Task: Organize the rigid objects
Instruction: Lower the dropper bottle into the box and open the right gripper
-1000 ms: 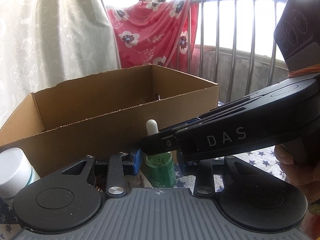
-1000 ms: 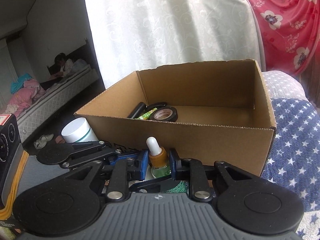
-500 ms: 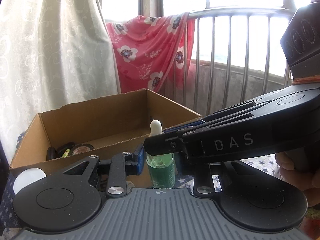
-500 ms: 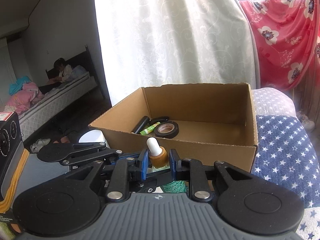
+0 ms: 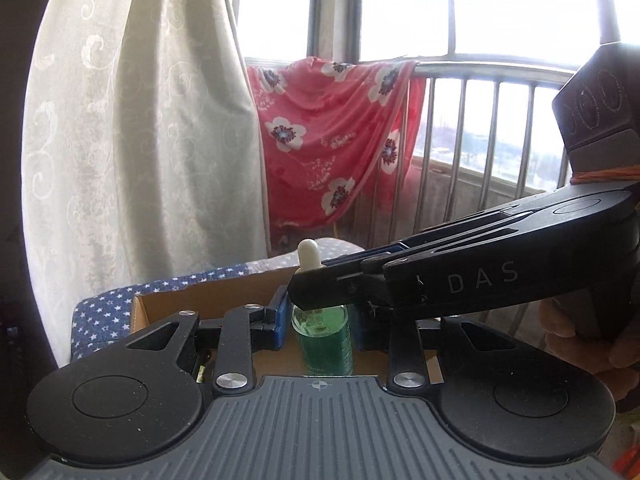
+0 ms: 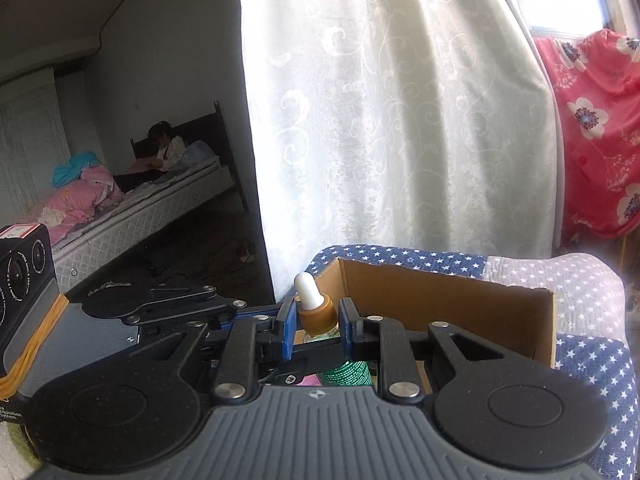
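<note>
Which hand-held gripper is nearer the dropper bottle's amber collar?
Right. The right hand-held gripper clamps the dropper bottle at its collar; the left hand-held gripper grips lower, on the green glass body, under the right one.

bottle (image 5: 322,340) between jaws | box (image 6: 440,296) behind | curtain (image 6: 400,120) beyond

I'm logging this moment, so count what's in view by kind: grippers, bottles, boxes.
Grippers: 2, left and right, both shut on the bottle.
Bottles: 1, green dropper bottle.
Boxes: 1, cardboard box.
Total: 4
</note>
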Available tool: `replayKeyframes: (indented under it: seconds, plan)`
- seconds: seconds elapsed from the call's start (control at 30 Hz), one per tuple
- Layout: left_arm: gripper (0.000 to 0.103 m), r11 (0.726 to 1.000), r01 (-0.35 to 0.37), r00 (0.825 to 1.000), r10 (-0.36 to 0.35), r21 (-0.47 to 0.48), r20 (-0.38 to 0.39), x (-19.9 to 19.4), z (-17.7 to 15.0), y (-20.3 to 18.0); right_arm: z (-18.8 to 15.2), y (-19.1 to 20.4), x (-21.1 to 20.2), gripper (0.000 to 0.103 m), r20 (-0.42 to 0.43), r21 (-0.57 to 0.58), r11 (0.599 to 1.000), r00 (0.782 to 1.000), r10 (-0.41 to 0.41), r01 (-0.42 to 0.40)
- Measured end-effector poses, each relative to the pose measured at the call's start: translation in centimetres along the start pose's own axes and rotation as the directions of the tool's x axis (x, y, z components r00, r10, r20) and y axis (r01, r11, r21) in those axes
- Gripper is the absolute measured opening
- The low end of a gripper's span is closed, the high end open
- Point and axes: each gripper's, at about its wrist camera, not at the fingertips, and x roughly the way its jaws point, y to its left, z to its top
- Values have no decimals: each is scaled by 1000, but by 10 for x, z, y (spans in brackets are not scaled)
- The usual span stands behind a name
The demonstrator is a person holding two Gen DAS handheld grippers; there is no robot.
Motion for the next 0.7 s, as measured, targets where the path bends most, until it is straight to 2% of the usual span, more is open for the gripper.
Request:
replayKeyframes:
  seconds: [0.13, 0.33, 0.47, 0.7]
  plan:
    - [29, 998, -10, 994, 4, -54, -109, 29, -5, 28, 6, -25, 50, 24, -105, 74, 996, 993, 57, -49]
    - [29, 993, -14, 972, -13, -114, -235, 63, -17, 61, 1, -46, 108, 24, -214, 132, 989, 972, 97, -70]
    - [30, 992, -16, 957, -21, -124, -290, 72, -23, 76, -1, -50, 133, 24, -263, 144, 987, 958, 112, -76]
    - [31, 987, -17, 942, -38, -160, -334, 85, -30, 93, -4, -50, 158, 24, -331, 130, 990, 939, 95, -55]
